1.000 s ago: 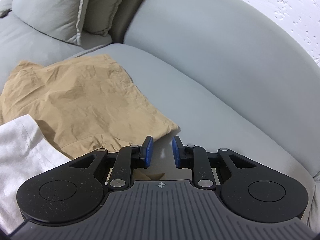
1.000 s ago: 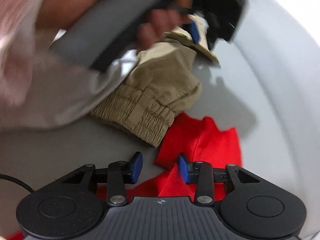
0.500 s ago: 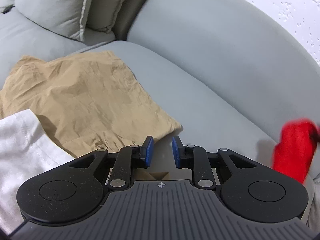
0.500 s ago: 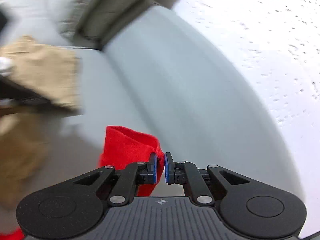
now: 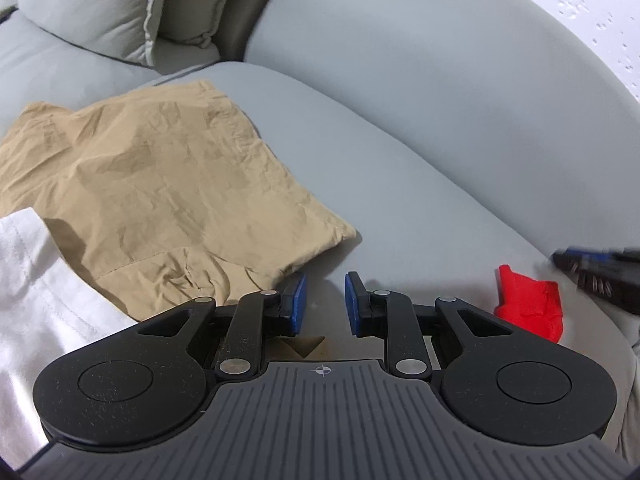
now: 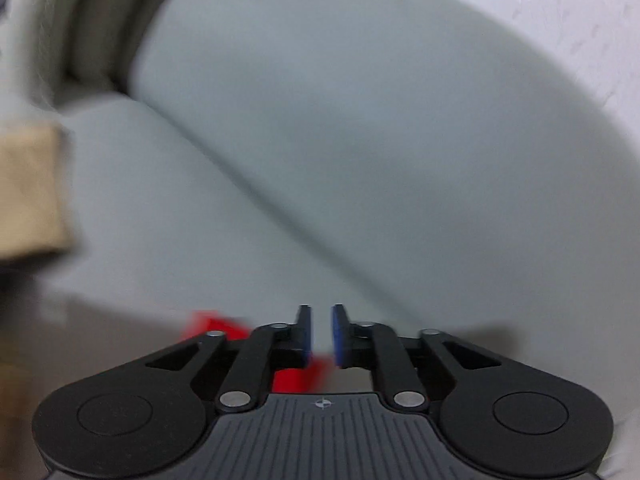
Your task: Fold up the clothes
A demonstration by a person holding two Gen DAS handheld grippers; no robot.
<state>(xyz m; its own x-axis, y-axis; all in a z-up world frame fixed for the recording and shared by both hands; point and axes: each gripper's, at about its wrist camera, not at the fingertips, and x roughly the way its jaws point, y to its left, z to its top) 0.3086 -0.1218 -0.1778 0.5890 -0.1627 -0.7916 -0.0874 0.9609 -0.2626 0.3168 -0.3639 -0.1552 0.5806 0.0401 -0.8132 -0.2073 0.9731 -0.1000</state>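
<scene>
Tan trousers (image 5: 160, 184) lie crumpled on the grey sofa seat (image 5: 420, 208), just ahead of my left gripper (image 5: 325, 306) and off to its left. One corner of them ends right in front of the left blue pad (image 5: 298, 298). My left jaws are apart with nothing between them, only bare grey seat. A white shirt (image 5: 36, 300) sits beside the left jaw, lower and further left, and it lies over the near edge of the trousers. Two grey cushions (image 5: 120, 4) lean at the back, far ahead and to the left of the jaws. The sofa back (image 5: 420, 80) curves round ahead and to the right.

A red cloth (image 5: 530, 306) is bunched up to the right of my left jaws, near them on the seat. Just past it I can see the dark tip of my right gripper (image 5: 596, 272), but it is blurry there.

In the right wrist view my right gripper (image 6: 321, 334) has only a thin gap between its blue pads. The red cloth (image 6: 292, 376) shows low down, under and behind the left jaw, and a bit reaches into the gap. The picture is smeared, so I cannot tell if the jaws pinch it. The tan trousers (image 6: 28, 192) are a blur far to the left of these jaws
</scene>
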